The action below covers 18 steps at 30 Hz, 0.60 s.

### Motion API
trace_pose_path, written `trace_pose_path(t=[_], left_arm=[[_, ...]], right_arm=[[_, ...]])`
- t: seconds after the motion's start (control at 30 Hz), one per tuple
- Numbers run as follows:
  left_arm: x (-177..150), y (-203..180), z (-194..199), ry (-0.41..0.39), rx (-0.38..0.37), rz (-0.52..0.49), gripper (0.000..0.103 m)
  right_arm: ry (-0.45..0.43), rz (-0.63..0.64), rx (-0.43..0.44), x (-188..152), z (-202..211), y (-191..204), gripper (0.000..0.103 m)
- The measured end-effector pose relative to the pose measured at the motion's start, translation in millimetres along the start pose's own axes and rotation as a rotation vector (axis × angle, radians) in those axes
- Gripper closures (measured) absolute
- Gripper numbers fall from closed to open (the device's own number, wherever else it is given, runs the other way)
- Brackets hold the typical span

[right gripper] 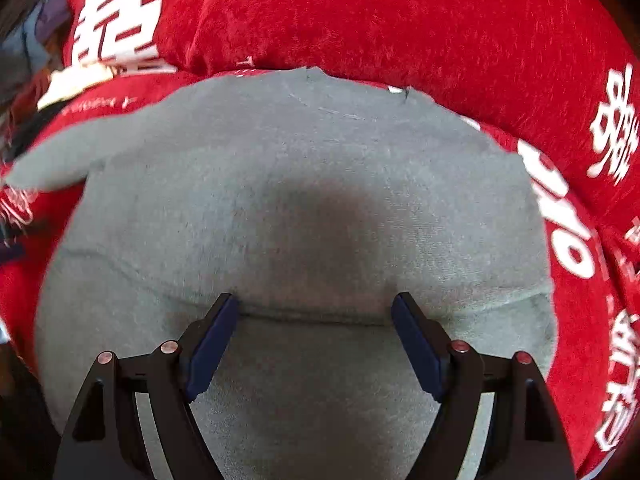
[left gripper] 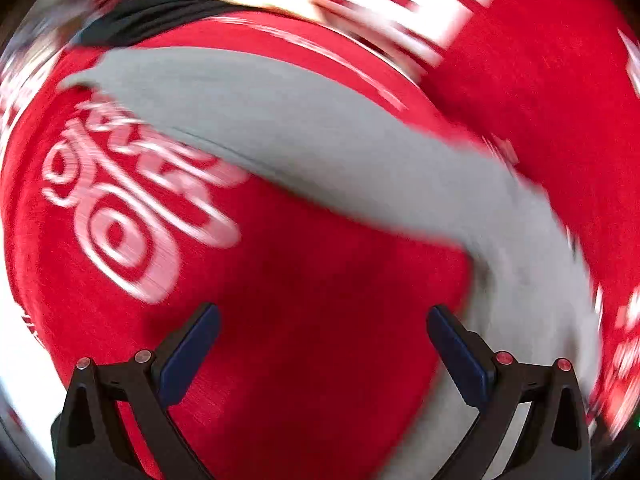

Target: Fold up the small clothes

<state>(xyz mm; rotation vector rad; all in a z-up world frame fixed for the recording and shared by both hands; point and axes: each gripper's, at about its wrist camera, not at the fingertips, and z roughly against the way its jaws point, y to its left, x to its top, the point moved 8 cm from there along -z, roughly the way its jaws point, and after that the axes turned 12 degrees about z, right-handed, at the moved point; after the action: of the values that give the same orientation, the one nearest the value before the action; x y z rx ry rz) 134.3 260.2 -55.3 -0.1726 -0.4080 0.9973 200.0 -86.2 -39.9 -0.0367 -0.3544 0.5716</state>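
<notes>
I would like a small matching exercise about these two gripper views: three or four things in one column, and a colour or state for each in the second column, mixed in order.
Things:
1. small garment
2. plush cover
3. left gripper
4. gripper pads

Colour or state:
A. dark blue
B. red with white print
C. grey, spread flat
D. open, over red fabric

Pairs: 1-C, 2-B, 3-D, 4-A
</notes>
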Motion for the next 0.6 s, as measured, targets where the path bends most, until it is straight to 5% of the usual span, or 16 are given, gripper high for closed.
trace_pose_path(t=[0.17,0.27,0.4,0.47,0.53,0.6], left_arm=[[88.8,55.3,5.0,-0.106,0.000,0.176,0.000],[129.9,76.8,0.1,-0.119,-0.070,0.278,0.000],[160.3,78.4,-6.4,-0.126,-0.069,0.268,0.001],[166.9,77.6,-7.1,-0.152,-0.049,0.252,0.019],[172.0,77.1,-10.8,-0.154,-0.014,0.216,0.090],[173.0,77.9,-14.0,-0.138,-0.013,0.204,0.093]], right_arm=[[0.028,0.017,0.018,-4.5,2.6,16.1,0.021],[0.037,0.022,0.007,-4.7,2.8,18.4,0.021],[0.052,0.008,0.013,0.1,4.4,21.0,0.021],[0.037,-0.002,0.023,8.4,9.8,23.4,0.021],[0.012,-0.023,0.048,22.6,17.7,23.8,0.021],[-0.002,-0.046,0.072,38.7,20.5,24.6,0.021]])
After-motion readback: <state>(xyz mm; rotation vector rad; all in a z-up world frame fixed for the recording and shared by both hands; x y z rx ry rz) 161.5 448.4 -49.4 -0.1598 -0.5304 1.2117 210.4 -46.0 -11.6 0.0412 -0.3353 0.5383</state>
